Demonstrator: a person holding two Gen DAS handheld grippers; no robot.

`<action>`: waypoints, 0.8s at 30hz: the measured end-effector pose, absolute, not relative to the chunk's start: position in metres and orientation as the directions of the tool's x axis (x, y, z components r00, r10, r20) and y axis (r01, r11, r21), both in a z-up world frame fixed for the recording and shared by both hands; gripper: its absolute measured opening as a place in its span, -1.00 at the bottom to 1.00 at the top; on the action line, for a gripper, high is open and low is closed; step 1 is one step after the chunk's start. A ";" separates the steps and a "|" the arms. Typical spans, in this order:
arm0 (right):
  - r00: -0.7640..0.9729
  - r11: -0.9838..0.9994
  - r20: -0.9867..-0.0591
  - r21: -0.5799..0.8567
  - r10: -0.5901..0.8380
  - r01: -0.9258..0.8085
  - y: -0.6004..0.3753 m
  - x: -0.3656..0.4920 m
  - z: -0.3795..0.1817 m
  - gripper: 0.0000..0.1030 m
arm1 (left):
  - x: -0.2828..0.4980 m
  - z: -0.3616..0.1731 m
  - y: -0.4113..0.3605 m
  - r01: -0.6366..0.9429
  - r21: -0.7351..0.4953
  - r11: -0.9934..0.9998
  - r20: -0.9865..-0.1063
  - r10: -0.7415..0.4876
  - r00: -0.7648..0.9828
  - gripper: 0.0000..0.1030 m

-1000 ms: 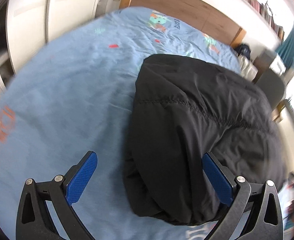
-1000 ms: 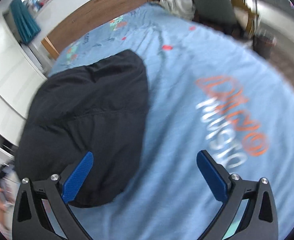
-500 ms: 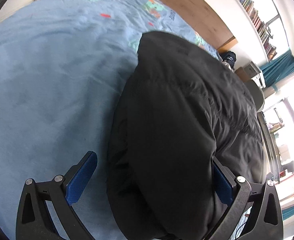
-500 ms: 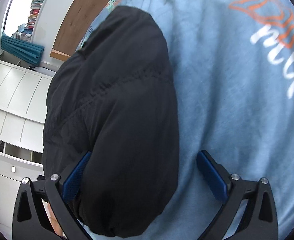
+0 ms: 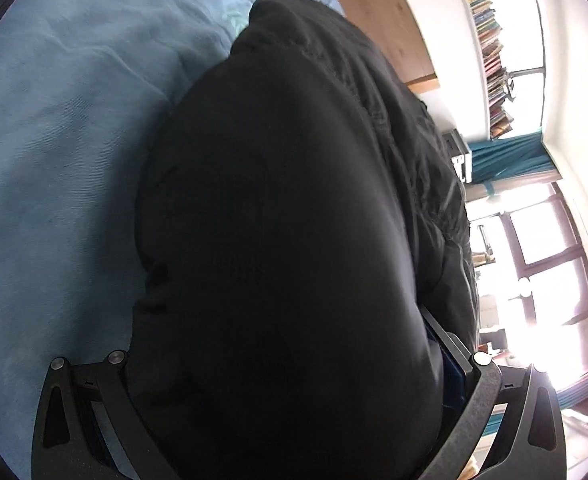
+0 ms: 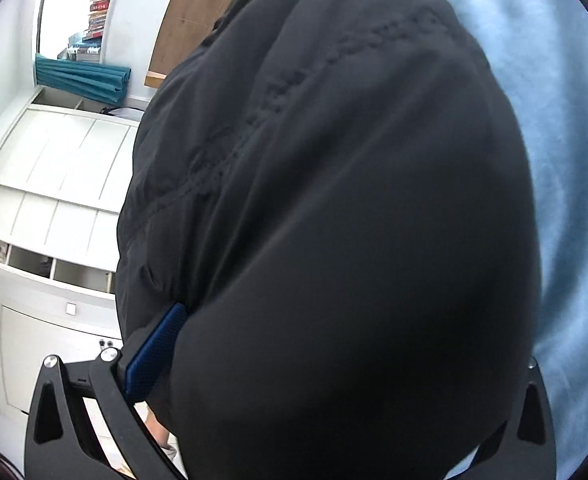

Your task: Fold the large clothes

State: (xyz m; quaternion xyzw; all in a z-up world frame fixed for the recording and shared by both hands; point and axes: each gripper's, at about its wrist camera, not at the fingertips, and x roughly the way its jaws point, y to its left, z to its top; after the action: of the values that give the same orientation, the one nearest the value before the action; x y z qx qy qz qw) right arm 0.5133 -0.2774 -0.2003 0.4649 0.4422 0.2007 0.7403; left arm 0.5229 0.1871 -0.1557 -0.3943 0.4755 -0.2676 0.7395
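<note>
The black jacket (image 5: pixel 294 220) lay bunched on the blue bed (image 5: pixel 53 160). Both claws, left (image 5: pixel 285 392) and right (image 6: pixel 334 380), were spread wide around its thick end, not squeezing. It looked mostly folded.

Daylit; blown-out glare from window (image 5: pixel 550 280) at 3 o'clock, left view. Heavy fisheye bending, black vignette at rims. Jacket (image 6: pixel 334 220) underexposed, near-featureless, soft close up.
</note>
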 end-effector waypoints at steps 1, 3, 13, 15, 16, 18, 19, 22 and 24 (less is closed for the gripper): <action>0.526 0.475 -0.462 0.872 0.714 0.121 -0.277 0.516 -0.204 1.00 | 0.526 -0.156 0.186 0.019 -0.837 0.546 -0.497 -0.775 0.391 0.99; 0.522 0.457 -0.457 0.879 0.720 0.140 -0.275 0.519 -0.210 1.00 | 0.529 -0.156 0.183 0.018 -0.831 0.556 -0.510 -0.775 0.374 0.99; 0.510 0.545 -0.537 0.825 0.672 0.150 -0.250 0.536 -0.192 0.80 | 0.526 -0.136 0.162 0.013 -0.793 0.609 -0.552 -0.727 0.408 0.12; 0.525 0.563 -0.530 0.819 0.666 0.112 -0.239 0.538 -0.180 0.39 | 0.522 -0.118 0.156 0.063 -0.749 0.659 -0.579 -0.698 0.420 -0.24; 0.531 0.568 -0.525 0.818 0.665 0.097 -0.234 0.539 -0.174 0.15 | 0.520 -0.104 0.146 0.112 -0.704 0.701 -0.605 -0.675 0.422 -0.37; 0.540 0.598 -0.529 0.799 0.654 0.058 -0.223 0.541 -0.157 -0.10 | 0.515 -0.082 0.125 0.204 -0.596 0.776 -0.660 -0.619 0.426 -0.46; 0.546 0.629 -0.542 0.776 0.638 0.035 -0.217 0.543 -0.146 -0.23 | 0.512 -0.071 0.114 0.245 -0.547 0.800 -0.678 -0.595 0.432 -0.50; 0.576 0.721 -0.578 0.692 0.578 -0.030 -0.196 0.545 -0.110 -0.36 | 0.499 -0.044 0.097 0.321 -0.501 0.804 -0.656 -0.594 0.466 -0.55; 0.607 0.740 -0.561 0.670 0.563 -0.067 -0.187 0.546 -0.089 -0.40 | 0.494 -0.026 0.095 0.352 -0.527 0.774 -0.599 -0.632 0.492 -0.56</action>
State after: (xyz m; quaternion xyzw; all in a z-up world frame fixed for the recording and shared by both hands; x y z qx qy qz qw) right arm 0.5461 -0.1865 -0.0891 0.3084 0.4019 0.1873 0.8416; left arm 0.4945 0.0947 -0.0263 -0.1696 0.4121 -0.2904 0.8468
